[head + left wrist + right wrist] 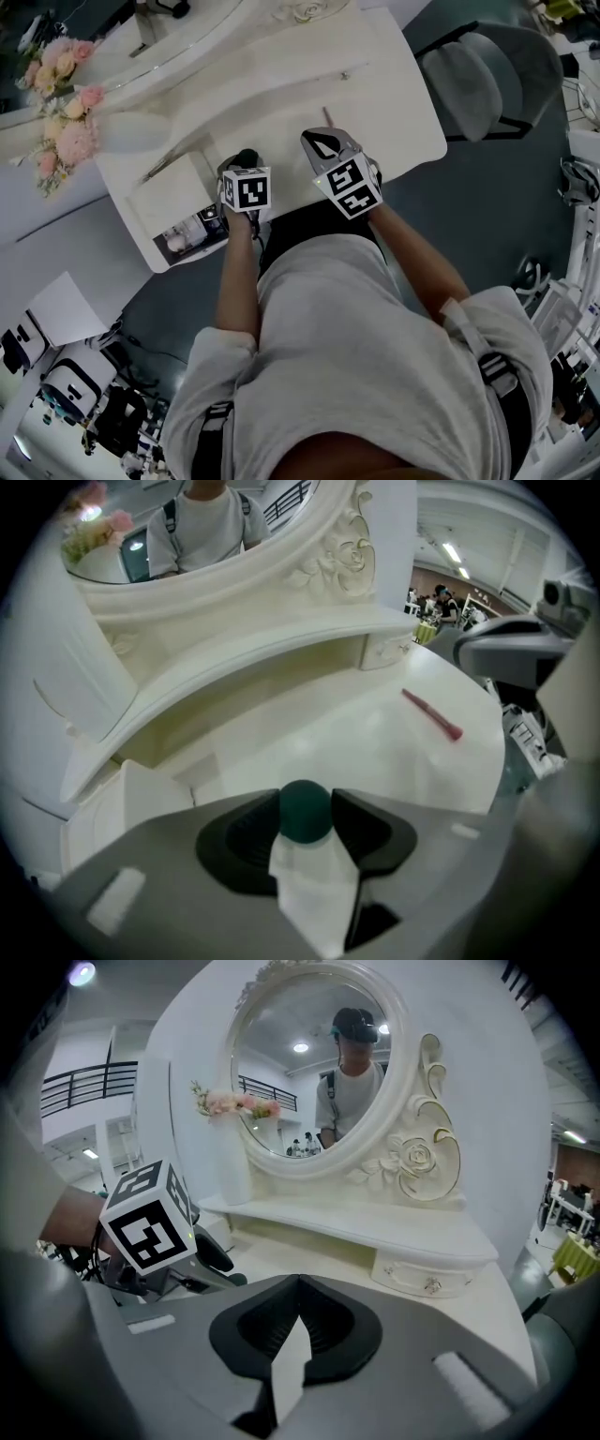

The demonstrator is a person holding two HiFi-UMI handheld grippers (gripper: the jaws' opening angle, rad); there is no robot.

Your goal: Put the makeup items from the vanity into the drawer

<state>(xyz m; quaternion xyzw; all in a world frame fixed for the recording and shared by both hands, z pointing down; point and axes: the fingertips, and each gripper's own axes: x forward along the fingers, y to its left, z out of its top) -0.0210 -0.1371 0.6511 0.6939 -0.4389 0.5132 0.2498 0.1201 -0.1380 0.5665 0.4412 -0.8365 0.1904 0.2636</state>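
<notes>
1. Two grippers work at the front edge of the vanity top [281, 103]. The left gripper [245, 169] points steeply down. Its jaws stand apart with a dark green ball [306, 810] between them, one pad close on either side. No squeeze is evident, so I record the ball as straddled, not gripped.
2. The right gripper [298, 1288] has its jaws closed together with nothing between them. It sits beside the left gripper, to that gripper's right.
3. The drawer [169, 202] stands pulled out at the near left corner of the vanity, just left of the left gripper. Small items already lie in its near end; what they are cannot be made out.
4. Judgement: the next move turns on the ball. It is centred in the left jaws and needs only a closing grip. The carry then runs left and slightly toward the person to reach the drawer. The left hand is plainly the nearer one for this.
5. Farther out, a pink stick [431, 714] lies flat on the vanity top, just beyond the tip of the right gripper in the head view. Its long axis runs away from the person. The right hand is nearer it, so it is the likely item for that gripper.
6. Beyond are the raised shelf and the mirror [309, 1072], with flowers [66, 103] at the far left.
</notes>
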